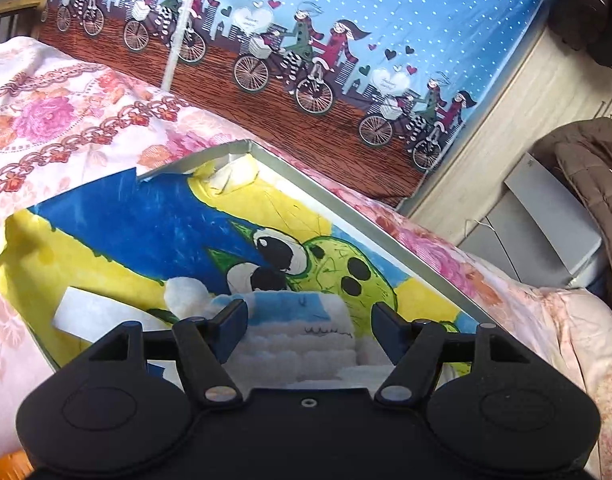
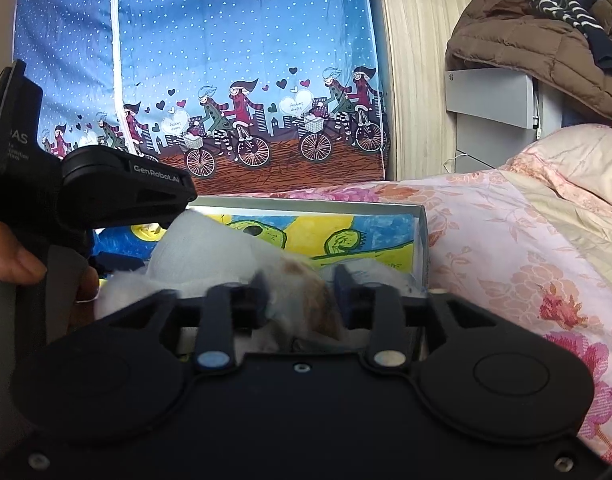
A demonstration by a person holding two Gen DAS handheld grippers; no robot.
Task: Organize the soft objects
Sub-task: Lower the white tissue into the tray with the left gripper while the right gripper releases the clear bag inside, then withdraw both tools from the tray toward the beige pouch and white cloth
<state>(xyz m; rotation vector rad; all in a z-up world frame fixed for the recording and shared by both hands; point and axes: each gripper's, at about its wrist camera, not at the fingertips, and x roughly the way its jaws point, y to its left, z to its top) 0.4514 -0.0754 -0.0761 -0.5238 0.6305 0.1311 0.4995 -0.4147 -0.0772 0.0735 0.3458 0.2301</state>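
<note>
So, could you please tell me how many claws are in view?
2. The left claw is open over a white-and-blue soft item in the box; the right claw closes around a furry toy. None seems hidden.

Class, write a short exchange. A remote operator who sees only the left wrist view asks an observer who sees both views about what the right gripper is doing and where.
Operator: My view shows only my open gripper over the box. Is the right gripper carrying anything?
Observer: Yes. The right gripper is closed on a fluffy white and brown soft object, which is blurred.
Operator: Where is it?
Observer: At the near end of the grey-rimmed shallow box with the painted lining, beside its right wall.
Operator: Is anything next to it?
Observer: The left gripper is on its left, above a pale fluffy heap.
</note>
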